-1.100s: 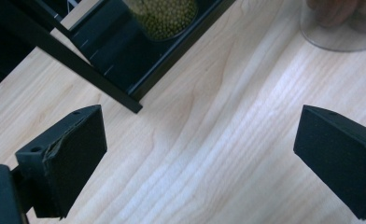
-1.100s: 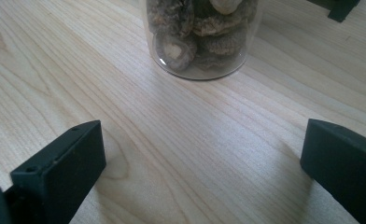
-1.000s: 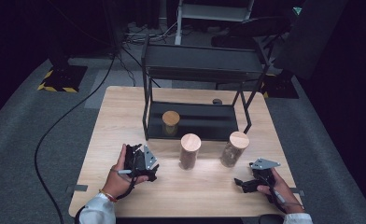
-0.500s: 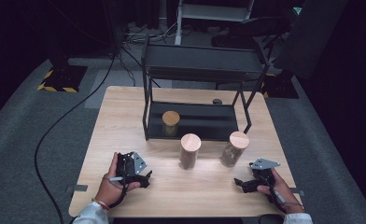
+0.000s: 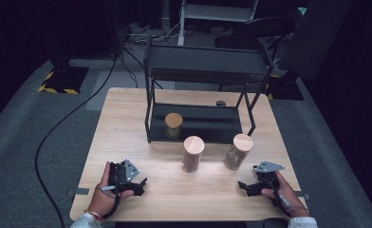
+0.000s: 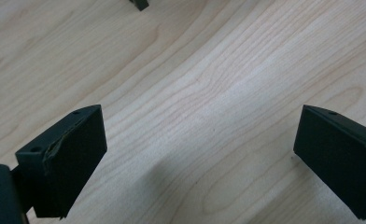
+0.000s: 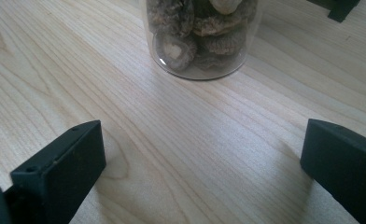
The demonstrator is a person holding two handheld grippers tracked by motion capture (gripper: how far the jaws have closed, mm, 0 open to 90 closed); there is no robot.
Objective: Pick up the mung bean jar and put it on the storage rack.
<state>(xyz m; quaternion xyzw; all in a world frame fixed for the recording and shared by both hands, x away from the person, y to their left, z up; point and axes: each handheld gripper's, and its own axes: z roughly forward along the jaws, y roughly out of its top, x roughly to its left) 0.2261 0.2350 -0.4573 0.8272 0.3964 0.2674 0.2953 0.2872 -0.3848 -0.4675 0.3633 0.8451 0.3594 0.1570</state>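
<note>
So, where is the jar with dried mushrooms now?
In the high view, the mushroom jar stands on the table's right side, before the black rack, just ahead of the right gripper.

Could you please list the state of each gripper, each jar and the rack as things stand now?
left gripper: open, nothing between its fingers, low over the table.
right gripper: open, holding nothing, aimed at the right jar.
right jar: upright on the table, lidded, filled with dried mushrooms.
middle jar: upright on the table, lidded.
short jar: upright on the rack's lower shelf, lidded.
rack: standing, top shelf bare.

Wooden table [image 5: 127, 133] with jars [image 5: 192, 153], rack [image 5: 198, 123]
</note>
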